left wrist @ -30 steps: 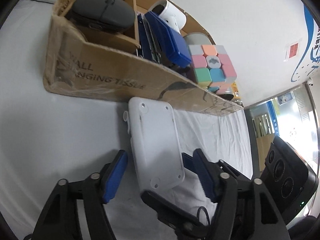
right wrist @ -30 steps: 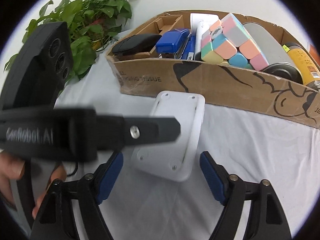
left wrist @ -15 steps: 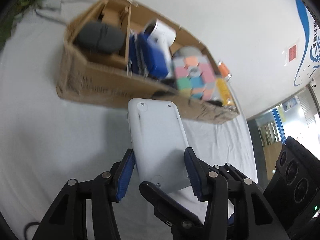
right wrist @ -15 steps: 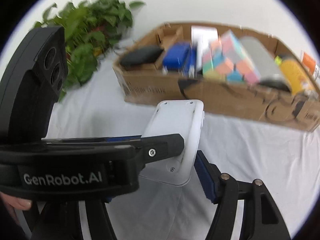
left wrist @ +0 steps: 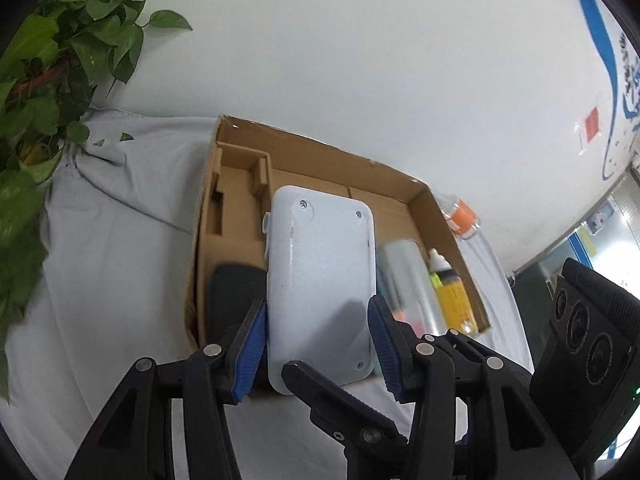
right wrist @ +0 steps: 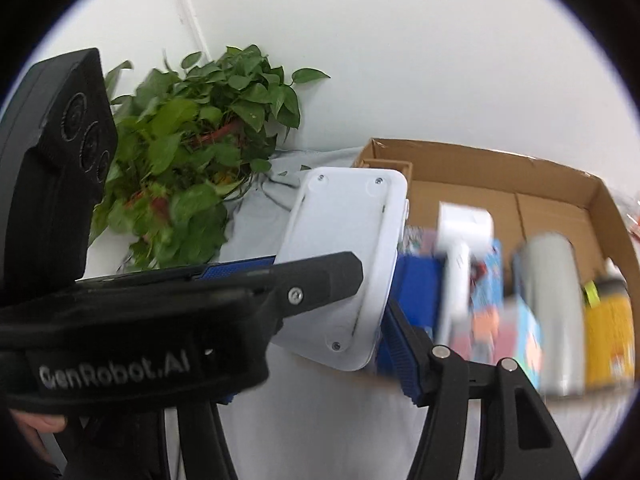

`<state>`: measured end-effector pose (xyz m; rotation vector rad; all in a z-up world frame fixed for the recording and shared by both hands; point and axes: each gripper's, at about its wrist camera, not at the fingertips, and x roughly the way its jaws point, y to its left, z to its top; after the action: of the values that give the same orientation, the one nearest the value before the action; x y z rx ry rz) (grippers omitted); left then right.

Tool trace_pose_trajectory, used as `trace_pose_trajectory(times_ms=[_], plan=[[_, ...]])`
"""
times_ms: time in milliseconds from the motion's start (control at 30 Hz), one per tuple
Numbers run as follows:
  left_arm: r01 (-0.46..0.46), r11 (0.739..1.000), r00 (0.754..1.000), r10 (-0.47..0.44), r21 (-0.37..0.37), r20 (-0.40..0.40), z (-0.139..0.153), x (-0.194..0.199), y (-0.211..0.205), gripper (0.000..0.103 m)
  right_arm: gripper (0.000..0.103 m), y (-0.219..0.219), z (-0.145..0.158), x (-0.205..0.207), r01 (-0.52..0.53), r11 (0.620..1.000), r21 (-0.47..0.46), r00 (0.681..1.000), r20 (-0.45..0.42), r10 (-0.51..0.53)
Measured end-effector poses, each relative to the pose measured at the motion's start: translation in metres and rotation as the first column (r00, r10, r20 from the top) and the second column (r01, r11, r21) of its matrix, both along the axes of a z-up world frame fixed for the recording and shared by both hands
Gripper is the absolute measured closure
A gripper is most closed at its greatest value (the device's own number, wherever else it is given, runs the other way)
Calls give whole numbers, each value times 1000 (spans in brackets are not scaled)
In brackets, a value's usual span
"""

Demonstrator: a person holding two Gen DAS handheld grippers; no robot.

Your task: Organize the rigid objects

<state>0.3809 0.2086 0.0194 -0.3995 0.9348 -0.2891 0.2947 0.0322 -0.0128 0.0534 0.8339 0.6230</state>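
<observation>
A white flat device (left wrist: 320, 272) with screws in its back hangs tilted in the air above the open cardboard box (left wrist: 320, 152). My left gripper (left wrist: 318, 344) is shut on it, one blue pad on each long edge. My right gripper (right wrist: 316, 320) is closing around the device's (right wrist: 344, 240) near end. One of its pads (right wrist: 394, 332) lies against the edge. The left gripper's black finger (right wrist: 320, 276) hides the other. A finger of the right gripper (left wrist: 320, 388) crosses below the device.
The box (right wrist: 500, 160) holds a black mouse (left wrist: 236, 284), a silver cylinder (right wrist: 552, 300), a yellow bottle (right wrist: 608, 328), a white handled tool (right wrist: 460, 240) and blue items. A leafy plant (right wrist: 192, 152) stands left of the box. An orange-banded jar (left wrist: 462, 216) sits behind the box's right end.
Both grippers closed in on the white device and lifted it off the cloth. It now hangs over the box, and both views look down into the box from higher up.
</observation>
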Motion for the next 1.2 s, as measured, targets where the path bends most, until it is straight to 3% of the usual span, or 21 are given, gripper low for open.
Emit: trace_pose_trajectory(times_ms=[300,467,600,667,767,833,867,933,1000,1067,1133,1200], plan=[[-27,998,980,14,-58,-201,-47,105,41,56,44,47,-26,102,-21,1000,-20,986,-169,17],[-18,999,975,9,-36,-221,-55,121,41,56,44,46,-44,123,-6,1000,-21,963,-268,0],[-48,999,976,45,-11,-214,-50,109,43,56,43,46,-45,126,-18,1000,-14,956,-292,13],[-48,998,989,53,38,-136,-30,86,39,56,42,40,-43,123,-9,1000,-24,955,-297,2],[-108,975,994,99,197,51,6,38,28,41,28,17,-29,102,23,999,-27,967,-253,-29],[-200,935,970,149,293,190,29,-3,16,6,24,-6,-16,79,41,999,-17,981,-188,-44],[-246,918,951,166,310,261,38,-25,10,0,22,-20,-9,64,64,998,-30,989,-128,-67],[-328,894,889,184,304,419,52,-79,-9,0,21,-46,0,36,122,991,-59,992,-20,-123],[-338,885,867,161,319,471,54,-114,-31,0,21,-73,2,0,203,972,-119,977,92,-193],[-337,876,861,140,344,489,50,-139,-51,0,21,-90,-3,-26,251,953,-169,963,145,-227],[-326,874,865,122,359,488,42,-161,-78,0,21,-105,-10,-48,280,939,-198,953,177,-246],[-293,895,879,113,337,464,31,-177,-101,0,21,-121,-18,-70,305,929,-209,945,187,-268]])
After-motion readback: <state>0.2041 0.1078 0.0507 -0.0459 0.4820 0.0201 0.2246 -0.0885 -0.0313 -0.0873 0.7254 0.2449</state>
